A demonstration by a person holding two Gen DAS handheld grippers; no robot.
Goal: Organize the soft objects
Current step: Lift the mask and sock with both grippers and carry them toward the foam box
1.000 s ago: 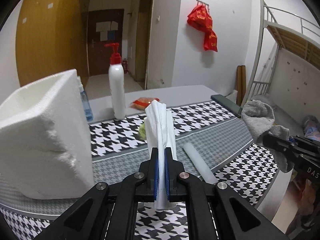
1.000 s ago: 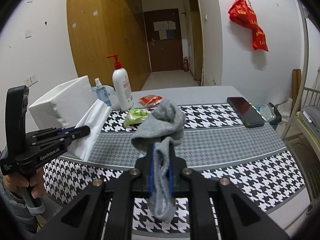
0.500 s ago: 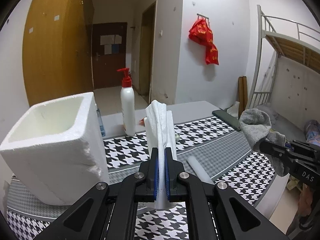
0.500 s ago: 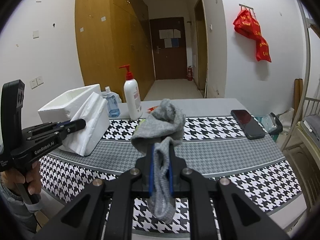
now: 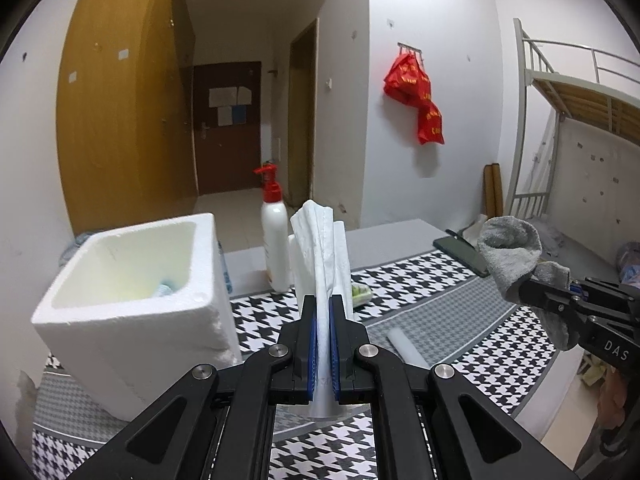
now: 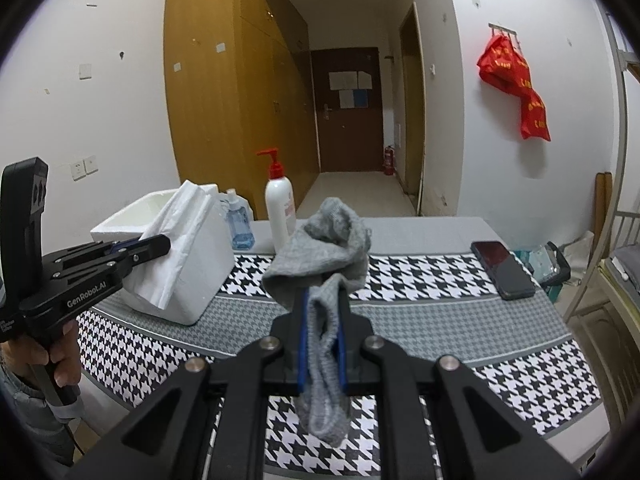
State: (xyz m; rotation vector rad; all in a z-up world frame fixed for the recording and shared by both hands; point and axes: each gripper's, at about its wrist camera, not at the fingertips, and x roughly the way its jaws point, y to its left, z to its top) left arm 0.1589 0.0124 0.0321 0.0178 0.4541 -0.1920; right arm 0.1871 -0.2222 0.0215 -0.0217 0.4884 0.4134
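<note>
Open-topped white polystyrene foam box [image 5: 132, 300] stood at the left on the houndstooth-patterned black, white and grey table cloth [image 5: 472, 316]. A second earlier only its outer wall showed in the left wrist view; now the hollow interior was visible from above, with something small and pale blue at the bottom. So the left hand had risen. Left gripper [image 5: 323, 334] was pinched tight on a folded white paper tissue [image 5: 320, 240], which stood upright out of the jaws, clear of the table, just right of the box mouth in that view. White pump bottle with red dispenser head [image 5: 274, 240] stood behind; a white roll [image 5: 404, 346] lay on the cloth further right. Right gripper [image 6: 322, 334] was clamped on a limp grey knitted sock [image 6: 324, 248], cuff flopped forward and toe hanging below the jaws, also lifted off the table; the cloth showed lower in its view than before. A black phone [image 6: 502, 268] lay at the right edge. Judgement: both soft items were picked up and raised to about rim height, so the carry toward the foam box looked under way; neither had yet been dropped in.
</note>
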